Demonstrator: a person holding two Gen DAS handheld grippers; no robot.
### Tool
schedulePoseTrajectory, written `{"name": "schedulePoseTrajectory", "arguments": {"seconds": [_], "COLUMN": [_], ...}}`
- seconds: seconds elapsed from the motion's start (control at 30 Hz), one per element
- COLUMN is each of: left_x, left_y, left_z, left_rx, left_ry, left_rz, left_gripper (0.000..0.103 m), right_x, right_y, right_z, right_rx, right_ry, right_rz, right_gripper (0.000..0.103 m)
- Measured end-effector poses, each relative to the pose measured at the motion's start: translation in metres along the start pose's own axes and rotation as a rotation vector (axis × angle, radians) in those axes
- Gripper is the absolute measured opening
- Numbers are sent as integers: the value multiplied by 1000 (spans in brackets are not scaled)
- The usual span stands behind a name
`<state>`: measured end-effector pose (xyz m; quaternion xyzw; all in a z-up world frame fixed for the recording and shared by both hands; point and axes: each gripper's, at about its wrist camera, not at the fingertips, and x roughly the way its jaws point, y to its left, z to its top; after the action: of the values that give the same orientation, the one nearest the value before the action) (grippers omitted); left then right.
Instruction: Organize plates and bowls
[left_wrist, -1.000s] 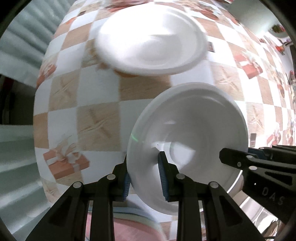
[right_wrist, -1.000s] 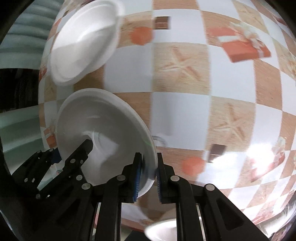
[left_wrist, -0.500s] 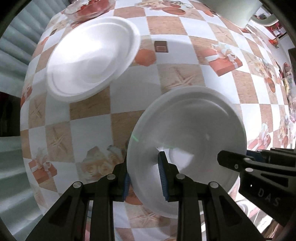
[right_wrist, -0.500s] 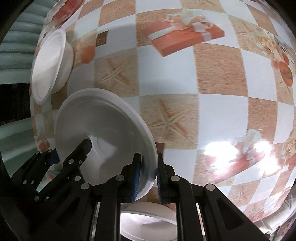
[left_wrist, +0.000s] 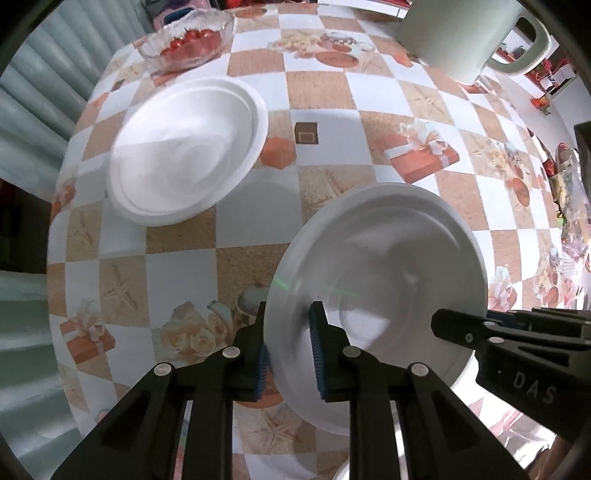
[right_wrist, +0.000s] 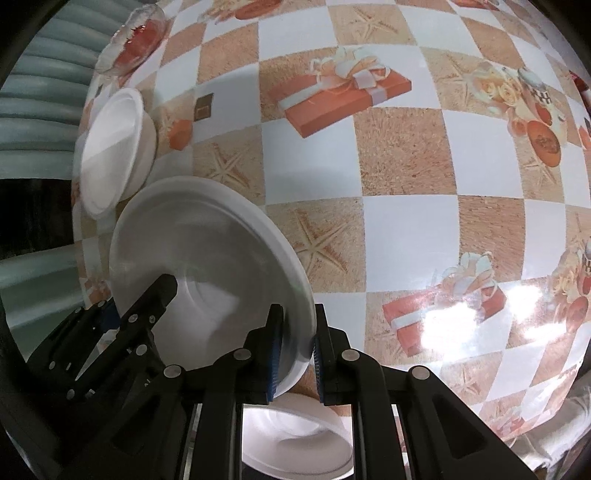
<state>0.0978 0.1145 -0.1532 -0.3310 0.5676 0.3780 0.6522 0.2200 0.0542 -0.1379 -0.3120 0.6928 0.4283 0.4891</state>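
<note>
Left gripper (left_wrist: 288, 356): we clamp the plate (left_wrist: 380, 284) rim on its left edge; one blue pad under the rim, the other inside the plate. Jaws narrow, pads pressing.
Right gripper (right_wrist: 297, 354): we clamp the same plate (right_wrist: 207, 266) on the opposite rim; rim sits between the two blue pads, jaws narrow.
Plate: held off the table (left_wrist: 325, 122) by both grippers, tilted, hollow side facing the cameras. In the left view the right gripper (left_wrist: 443, 326) comes in from the right edge, its tip over the plate. In the right view the left gripper (right_wrist: 166, 288) comes in from lower left, tip inside the plate.
Bowl (left_wrist: 184, 151): white, on the table, well apart from the held plate, up and left of it. Same bowl (right_wrist: 114, 147) shows at left in the right view.
Second plate (right_wrist: 295, 439): white, below our right fingers, partly hidden by them.
Glass bowl (left_wrist: 188, 37): red fruit inside, far edge of table, beyond the white bowl.
Jug (left_wrist: 458, 33): pale, far right corner of table.
</note>
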Motion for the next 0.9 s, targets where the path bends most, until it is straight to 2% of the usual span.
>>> {"name": "schedulePoseTrajectory", "arguments": {"seconds": [0.27, 0.47, 0.7, 0.9], "left_x": [-32, -40, -43, -36], "left_y": [-1, -10, -29, -41], "left_z": [-28, -43, -83, -103], "left_rx": [61, 119, 198, 257], "left_ry": [-34, -33, 2, 35], "left_rz": [2, -8, -23, -36], "left_gripper": [22, 22, 22, 22], "right_x": [-19, -32, -30, -22], "right_y": [5, -4, -24, -38], "right_z": [-23, -50, -90, -116], "right_rx": [-14, -3, 55, 101], "right_ry": [-27, -30, 2, 32], "right_rz": [4, 3, -5, -14], "right_gripper": [16, 16, 16, 16]}}
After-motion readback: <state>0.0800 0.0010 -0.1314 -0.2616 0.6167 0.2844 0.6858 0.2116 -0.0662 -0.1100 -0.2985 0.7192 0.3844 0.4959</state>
